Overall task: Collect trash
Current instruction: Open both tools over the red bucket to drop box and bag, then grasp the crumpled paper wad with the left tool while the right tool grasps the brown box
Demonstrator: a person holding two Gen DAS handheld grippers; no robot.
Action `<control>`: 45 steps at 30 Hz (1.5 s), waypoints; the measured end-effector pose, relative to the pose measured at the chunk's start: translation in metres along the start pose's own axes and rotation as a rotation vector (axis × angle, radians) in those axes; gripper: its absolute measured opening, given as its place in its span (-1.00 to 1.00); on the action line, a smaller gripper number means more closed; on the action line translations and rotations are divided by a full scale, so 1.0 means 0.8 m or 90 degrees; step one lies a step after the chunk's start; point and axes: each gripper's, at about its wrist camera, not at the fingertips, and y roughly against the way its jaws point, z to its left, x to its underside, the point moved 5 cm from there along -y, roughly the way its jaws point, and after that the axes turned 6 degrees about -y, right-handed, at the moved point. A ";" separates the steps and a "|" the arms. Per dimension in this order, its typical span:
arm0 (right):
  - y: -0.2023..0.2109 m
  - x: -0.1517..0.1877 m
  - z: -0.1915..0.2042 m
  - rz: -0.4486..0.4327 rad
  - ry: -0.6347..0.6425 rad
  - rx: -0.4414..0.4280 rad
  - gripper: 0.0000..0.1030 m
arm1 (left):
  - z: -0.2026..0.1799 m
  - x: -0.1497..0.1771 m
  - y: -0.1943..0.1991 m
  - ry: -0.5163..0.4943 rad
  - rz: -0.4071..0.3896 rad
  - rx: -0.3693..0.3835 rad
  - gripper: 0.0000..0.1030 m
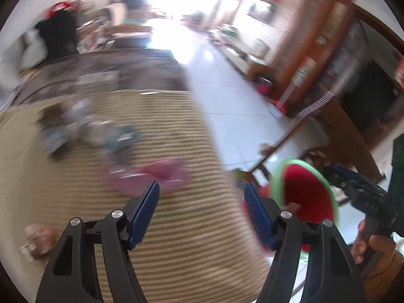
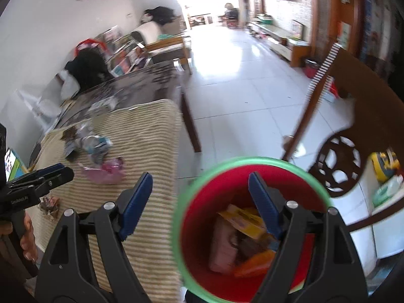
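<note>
A red bin with a green rim (image 2: 202, 189) stands on the floor beside the table and holds several wrappers (image 2: 242, 242). It also shows in the left wrist view (image 1: 303, 186). My right gripper (image 2: 200, 184) is open and empty above the bin's left rim. My left gripper (image 1: 202, 192) is open and empty over the striped cloth (image 1: 176, 227). A pink wrapper (image 1: 156, 174) lies just beyond its left fingertip; it also shows in the right wrist view (image 2: 103, 171). Crumpled silvery and blue wrappers (image 2: 88, 144) lie farther back. A brown wrapper (image 2: 50, 203) lies near the left gripper.
The striped cloth (image 2: 141, 141) covers the near end of a dark table (image 2: 141, 78). A carved wooden chair (image 2: 353, 136) stands right of the bin. White tiled floor (image 2: 240, 96) stretches ahead. Boxes and bags (image 2: 101, 55) pile up behind the table.
</note>
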 end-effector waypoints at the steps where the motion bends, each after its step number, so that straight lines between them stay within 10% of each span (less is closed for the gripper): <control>1: -0.008 -0.001 0.019 0.005 0.009 -0.006 0.53 | 0.022 0.005 0.006 0.015 -0.001 -0.015 0.29; 11: -0.060 0.012 0.211 0.047 0.099 -0.092 0.59 | 0.221 0.087 0.051 0.050 0.066 -0.167 0.31; 17: -0.079 0.026 0.259 0.068 0.104 -0.071 0.61 | 0.260 0.128 0.008 0.018 0.155 -0.119 0.31; 20: -0.082 0.030 0.270 0.071 0.098 -0.056 0.61 | 0.265 0.142 -0.029 -0.011 0.202 -0.090 -0.04; 33: -0.127 0.019 0.333 0.093 0.105 -0.059 0.61 | 0.330 0.063 -0.010 0.035 0.096 -0.088 -0.22; 45: -0.284 -0.030 0.511 0.170 0.342 -0.106 0.76 | 0.392 0.070 0.038 0.068 0.072 -0.137 -0.21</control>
